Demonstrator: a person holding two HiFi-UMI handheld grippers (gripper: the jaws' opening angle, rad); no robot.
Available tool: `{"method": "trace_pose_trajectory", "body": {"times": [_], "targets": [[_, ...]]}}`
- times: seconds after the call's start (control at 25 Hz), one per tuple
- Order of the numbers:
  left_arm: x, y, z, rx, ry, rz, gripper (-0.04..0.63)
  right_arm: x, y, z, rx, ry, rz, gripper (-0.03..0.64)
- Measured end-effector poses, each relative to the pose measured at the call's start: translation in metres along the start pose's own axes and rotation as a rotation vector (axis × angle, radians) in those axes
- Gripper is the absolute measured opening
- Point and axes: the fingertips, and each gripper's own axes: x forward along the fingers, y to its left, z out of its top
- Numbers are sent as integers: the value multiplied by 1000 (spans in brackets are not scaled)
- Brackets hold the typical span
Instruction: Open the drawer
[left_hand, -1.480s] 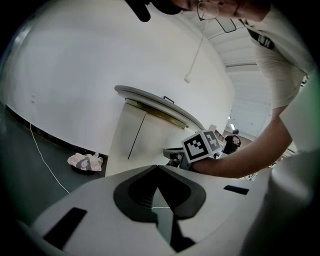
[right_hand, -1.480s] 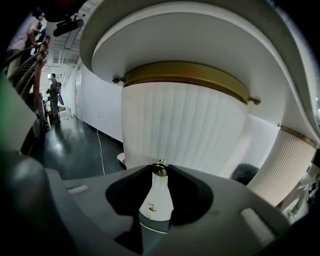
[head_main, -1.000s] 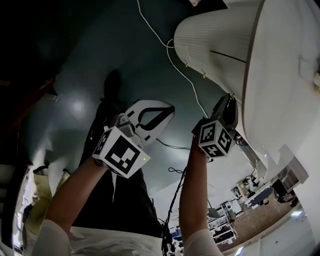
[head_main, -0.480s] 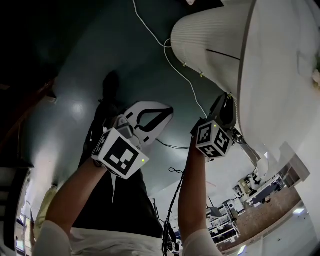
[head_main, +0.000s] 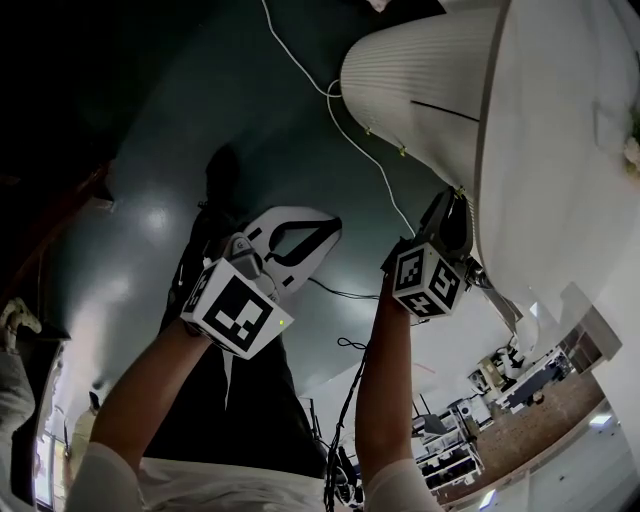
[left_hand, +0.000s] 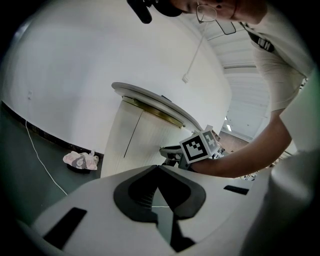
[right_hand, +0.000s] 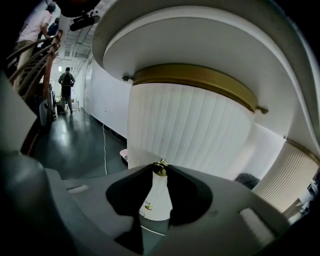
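The person wears a white top with short sleeves, dark trousers and a black shoe. The left claw and right claw each have a smooth pale shell with a black-lined cutout behind 2 jaws. The left cube and right cube are white with black square markers. The left one shows 1 small green light.

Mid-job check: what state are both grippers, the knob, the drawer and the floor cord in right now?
Right gripper: shut on the knob.
Knob: pinched at the jaw tips.
Left gripper: shut, empty.
Drawer: looks shut; no gap shows.
Cord: slack on the floor.
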Motion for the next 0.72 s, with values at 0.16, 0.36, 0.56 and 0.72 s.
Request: {"method": "trace_pose_trajectory", "body": {"times": [0.16, 0.36, 0.56, 0.72], "targets": [[0, -1, -1, 1, 0, -8, 8, 0, 1, -1, -11, 3, 9, 101], [1, -2, -3, 1, 0, -13, 8, 0, 1, -3, -26, 7, 12, 100], [0, 1, -2, -5, 0, -8, 8, -1, 2, -3, -38, 10, 22, 98], [0, 1, -1, -10, -2, -11, 8, -3, 2, -3, -63, 9, 30, 96]]}}
